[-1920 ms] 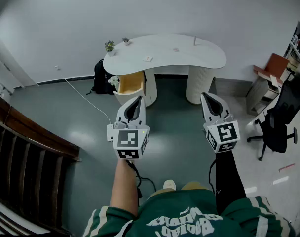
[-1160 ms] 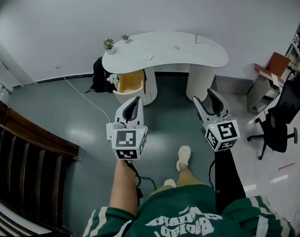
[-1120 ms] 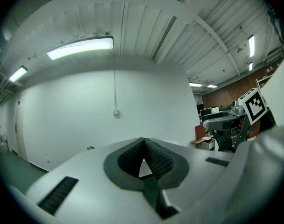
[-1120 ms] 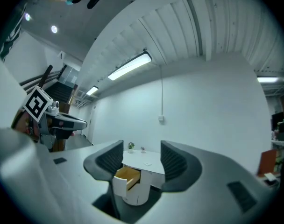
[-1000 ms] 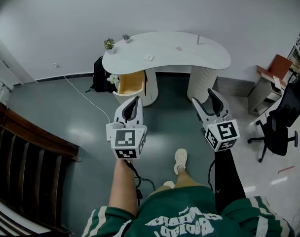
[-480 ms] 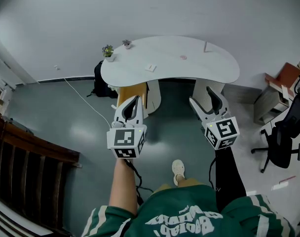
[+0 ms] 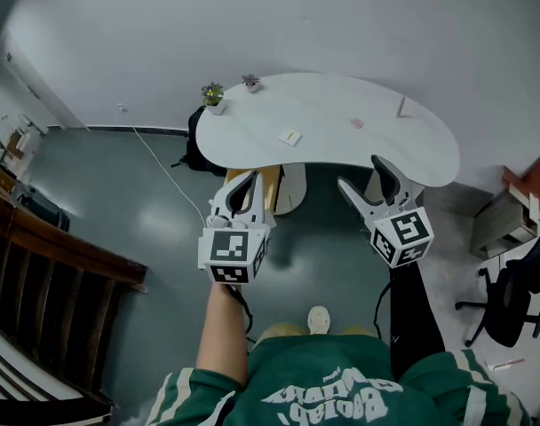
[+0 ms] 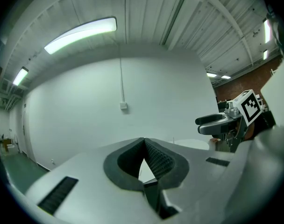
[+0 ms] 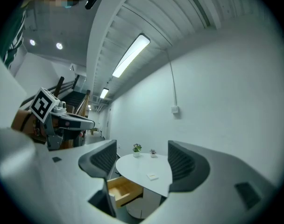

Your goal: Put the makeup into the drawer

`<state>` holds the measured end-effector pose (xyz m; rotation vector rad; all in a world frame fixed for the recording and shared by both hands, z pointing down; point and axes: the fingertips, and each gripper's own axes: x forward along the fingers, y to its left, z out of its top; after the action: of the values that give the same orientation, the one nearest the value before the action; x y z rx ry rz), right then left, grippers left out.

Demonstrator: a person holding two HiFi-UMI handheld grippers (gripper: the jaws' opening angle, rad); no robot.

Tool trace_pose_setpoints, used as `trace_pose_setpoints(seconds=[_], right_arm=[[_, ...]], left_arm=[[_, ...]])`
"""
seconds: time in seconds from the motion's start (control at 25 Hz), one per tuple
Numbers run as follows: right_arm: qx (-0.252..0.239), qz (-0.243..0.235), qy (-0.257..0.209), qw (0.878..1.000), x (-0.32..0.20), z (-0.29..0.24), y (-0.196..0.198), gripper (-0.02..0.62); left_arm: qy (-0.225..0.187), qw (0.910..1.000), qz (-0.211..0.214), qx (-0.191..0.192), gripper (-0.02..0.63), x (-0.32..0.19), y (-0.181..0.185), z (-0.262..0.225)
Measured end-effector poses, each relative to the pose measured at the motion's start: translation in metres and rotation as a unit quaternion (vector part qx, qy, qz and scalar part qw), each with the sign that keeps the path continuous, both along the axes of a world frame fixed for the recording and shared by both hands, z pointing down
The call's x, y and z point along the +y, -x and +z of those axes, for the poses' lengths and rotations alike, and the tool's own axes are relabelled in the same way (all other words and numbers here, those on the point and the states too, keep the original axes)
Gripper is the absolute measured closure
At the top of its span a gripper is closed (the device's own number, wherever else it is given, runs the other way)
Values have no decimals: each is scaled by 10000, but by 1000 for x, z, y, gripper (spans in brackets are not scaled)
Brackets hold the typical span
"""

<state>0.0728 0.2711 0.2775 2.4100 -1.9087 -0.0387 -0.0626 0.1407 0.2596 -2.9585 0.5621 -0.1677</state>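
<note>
The person's green shirt is cut off by the bottom edge, and one shoe shows past it on the grey floor. The left gripper has its jaws pressed together with nothing between them. The right gripper has jaws that have just been opening; they stand wide around empty air. The wooden drawer shows pulled out under the white worktop in the right gripper view; in the head view the left gripper hides most of it. On the worktop lie a small pale flat piece and a pink spot. Both are too small to identify, so which is the makeup cannot be told. A thin upright item stands near the far rim. Two little potted plants sit at the far left end. A black bag on the floor is half covered by the worktop.
</note>
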Motion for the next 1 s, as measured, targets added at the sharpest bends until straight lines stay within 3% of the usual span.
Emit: trace_pose_setpoints(seconds=[0.48,0.68,1.0], right_arm=[[5,-576,130,9983,-83,23,-15,264],[-73,-732,440,9963,-144,40,-38,262],[-138,-796,935,9923,-255,67,-85,249]], left_arm=[[-128,9994,-182,-274,611,-64,-25,22],[-84,9994,-168,-284,611,-124,-54,33],[-40,9997,199,-122,611,-227,-118,42]])
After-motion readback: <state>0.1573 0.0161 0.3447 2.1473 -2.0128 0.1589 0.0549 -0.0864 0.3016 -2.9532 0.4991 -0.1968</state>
